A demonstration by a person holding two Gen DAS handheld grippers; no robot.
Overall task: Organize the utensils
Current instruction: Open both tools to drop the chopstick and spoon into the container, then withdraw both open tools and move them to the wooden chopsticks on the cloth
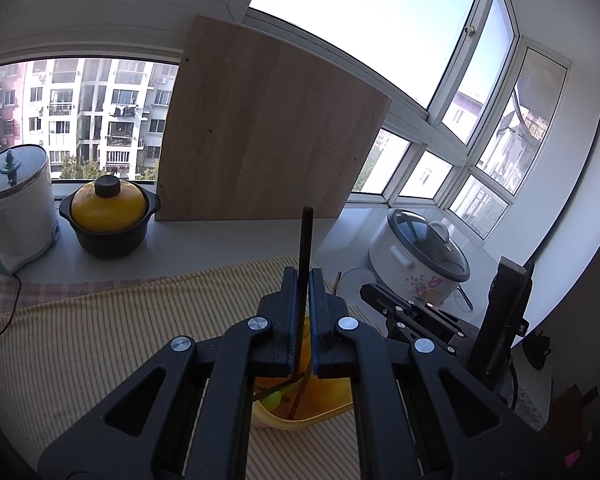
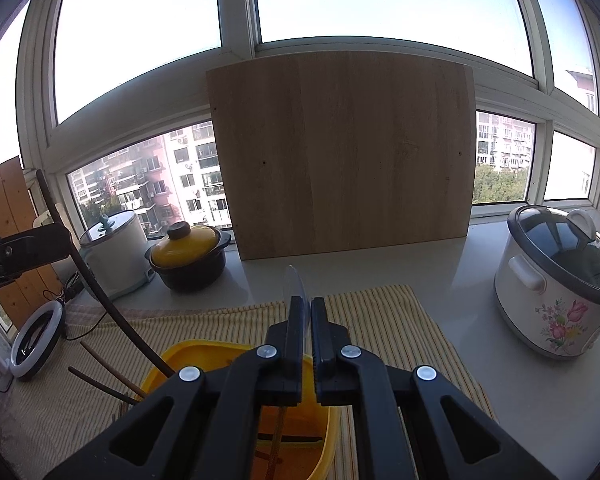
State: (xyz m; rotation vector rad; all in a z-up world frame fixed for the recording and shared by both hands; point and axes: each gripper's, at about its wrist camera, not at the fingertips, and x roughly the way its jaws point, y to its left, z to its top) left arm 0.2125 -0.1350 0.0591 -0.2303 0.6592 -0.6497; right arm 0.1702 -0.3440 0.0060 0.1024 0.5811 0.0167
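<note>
My left gripper (image 1: 303, 276) is shut on a dark chopstick (image 1: 305, 240) that stands upright between its pads, with the lower end reaching into the yellow tub (image 1: 300, 420) below. In the right wrist view the same chopstick (image 2: 100, 292) slants down from the left gripper (image 2: 58, 240) into the tub (image 2: 204, 350). My right gripper (image 2: 307, 304) is shut on a clear plastic utensil (image 2: 294, 284), whose thin rounded end sticks up above the fingertips. Several wooden chopsticks (image 2: 104, 384) lean over the tub's left rim, and more lie inside. The right gripper (image 1: 380, 300) also shows in the left wrist view.
A yellow striped cloth (image 2: 380, 320) covers the counter under the tub. A wooden board (image 2: 340, 152) leans on the window behind. A flowered rice cooker (image 2: 556, 296) stands right; a yellow-lidded clay pot (image 2: 188, 256), a white kettle (image 2: 116, 252) and a ring light (image 2: 36, 340) stand left.
</note>
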